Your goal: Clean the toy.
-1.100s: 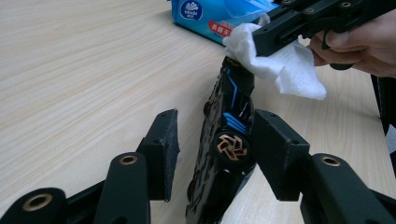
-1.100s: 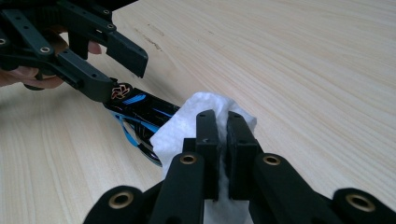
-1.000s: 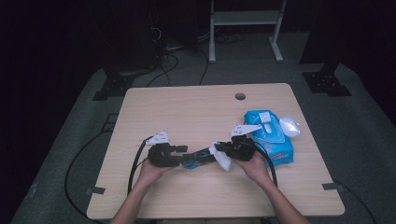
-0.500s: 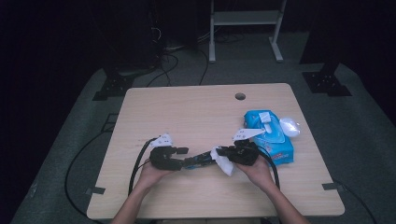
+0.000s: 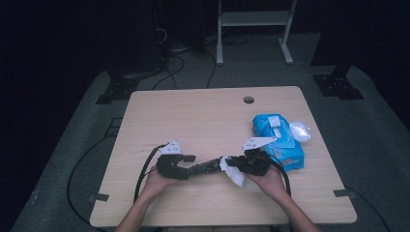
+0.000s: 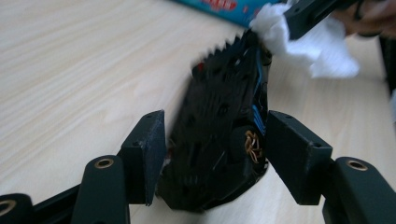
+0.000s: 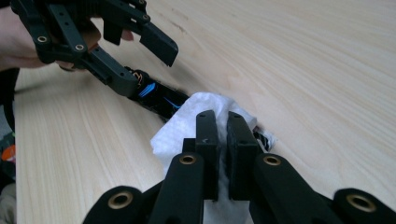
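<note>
Near the front edge of the bench (image 5: 203, 113), left tool (image 6: 212, 154) straddles the dark toy car (image 6: 219, 135); its jaws have just been opening and stand clear of the car's sides. Right tool (image 7: 223, 140) is clamped on a white wipe (image 7: 187, 123), pressed against the car's far end. Blue wipe pack (image 5: 278, 140) lies near the right edge.

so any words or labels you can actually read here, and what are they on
None can be read.
Blue wipes pack: white label patches on top, print too small to read.
Same pack in the left gripper view: a strip of red lettering, blurred and cut off.
Black device: no legible marking.
</note>
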The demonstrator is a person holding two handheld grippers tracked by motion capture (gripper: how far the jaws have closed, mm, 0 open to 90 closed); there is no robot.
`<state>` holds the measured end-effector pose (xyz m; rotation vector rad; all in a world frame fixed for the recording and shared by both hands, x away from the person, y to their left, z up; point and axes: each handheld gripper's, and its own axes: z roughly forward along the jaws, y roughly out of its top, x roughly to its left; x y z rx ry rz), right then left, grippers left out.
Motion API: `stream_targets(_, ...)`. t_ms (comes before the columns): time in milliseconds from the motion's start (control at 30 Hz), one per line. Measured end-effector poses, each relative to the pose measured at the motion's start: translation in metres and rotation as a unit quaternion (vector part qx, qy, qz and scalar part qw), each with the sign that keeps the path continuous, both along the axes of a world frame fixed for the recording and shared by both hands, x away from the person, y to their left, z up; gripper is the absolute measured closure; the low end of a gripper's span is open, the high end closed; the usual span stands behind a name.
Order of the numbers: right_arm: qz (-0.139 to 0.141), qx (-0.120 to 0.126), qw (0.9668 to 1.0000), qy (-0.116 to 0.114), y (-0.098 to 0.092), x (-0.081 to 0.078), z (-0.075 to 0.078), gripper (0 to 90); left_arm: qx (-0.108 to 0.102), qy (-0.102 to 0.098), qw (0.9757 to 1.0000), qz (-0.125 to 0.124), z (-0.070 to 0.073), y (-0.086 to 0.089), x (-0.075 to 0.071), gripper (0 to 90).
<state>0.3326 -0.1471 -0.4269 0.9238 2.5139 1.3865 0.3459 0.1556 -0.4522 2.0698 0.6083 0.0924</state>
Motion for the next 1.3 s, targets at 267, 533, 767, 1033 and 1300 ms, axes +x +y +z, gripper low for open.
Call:
stream_targets(267, -0.006, 0.001, 1.0, 0.008, 0.0, 0.001, -0.01, 84.7, 0.021, -0.021, 0.9995, -0.007, -0.007, -0.007, -0.002, 35.8)
stream_targets(533, -0.026, -0.042, 0.9988, -0.007, 0.027, 0.044, -0.007, 84.3, 0.033, -0.029, 0.999, -0.003, -0.009, -0.008, -0.002, 30.2)
stream_targets(767, -0.023, -0.044, 0.9987, 0.01, 0.024, 0.035, -0.018, 84.3, 0.042, -0.043, 0.9981, -0.006, -0.009, -0.009, -0.005, 23.0)
stream_targets(1033, -0.029, -0.03, 0.9991, 0.008, 0.019, 0.022, -0.022, 84.4, 0.081, -0.056, 0.995, -0.016, -0.016, -0.015, -0.009, 15.7)
stream_targets(1300, -0.035, -0.027, 0.999, 0.0, 0.017, 0.019, -0.024, 84.4, 0.118, -0.061, 0.9911, -0.011, -0.023, -0.016, -0.005, 23.2)
